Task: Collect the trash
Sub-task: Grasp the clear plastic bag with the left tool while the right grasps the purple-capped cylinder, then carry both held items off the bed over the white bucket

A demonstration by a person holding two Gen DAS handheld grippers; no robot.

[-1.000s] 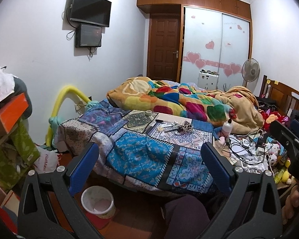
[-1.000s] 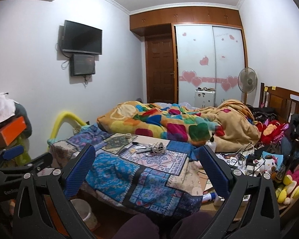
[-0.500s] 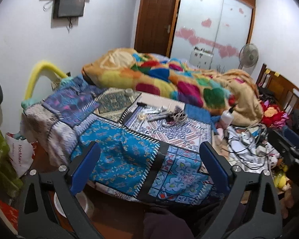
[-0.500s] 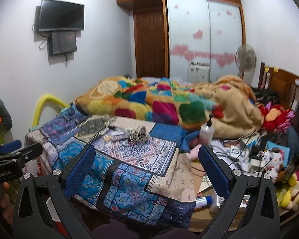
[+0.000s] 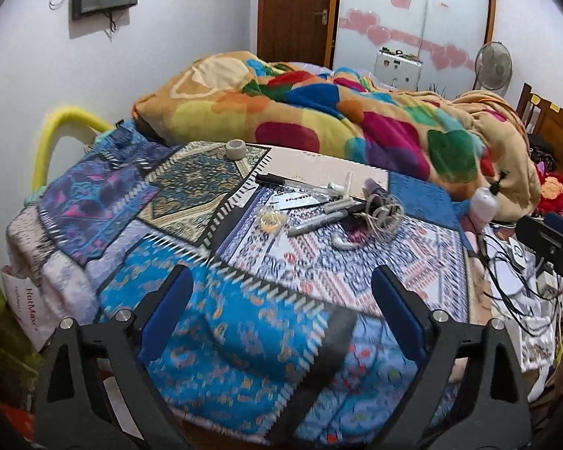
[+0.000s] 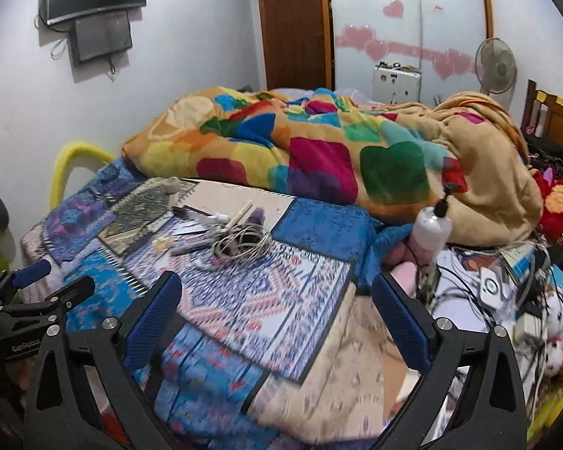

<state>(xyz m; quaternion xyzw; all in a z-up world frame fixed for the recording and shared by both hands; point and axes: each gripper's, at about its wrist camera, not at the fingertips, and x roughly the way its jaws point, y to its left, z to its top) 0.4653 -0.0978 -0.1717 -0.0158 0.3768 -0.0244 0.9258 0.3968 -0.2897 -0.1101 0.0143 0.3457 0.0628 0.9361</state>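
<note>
Small litter lies on the patterned blue bedspread (image 5: 244, 322): a clear crumpled wrapper (image 5: 271, 220), markers (image 5: 315, 221), a coil of cord (image 5: 383, 213), a white stick (image 5: 347, 183) and a tape roll (image 5: 236, 149). The same pile shows in the right wrist view, with the cord (image 6: 240, 244) and the wrapper (image 6: 162, 243). My left gripper (image 5: 281, 315) is open and empty, over the near edge of the bed. My right gripper (image 6: 277, 326) is open and empty, to the right of the left one (image 6: 37, 292).
A colourful quilt (image 5: 319, 112) is heaped behind the pile. A pump bottle (image 6: 431, 225), tangled cables (image 6: 506, 281) and plush toys (image 6: 559, 206) crowd the right side. A yellow foam tube (image 5: 56, 131) and a bag (image 5: 26, 307) stand at the left. Door and wardrobe stand behind.
Both grippers have moved forward and tilted down toward the bed. The litter pile looks larger and nearer. The bin on the floor has dropped out of view.
</note>
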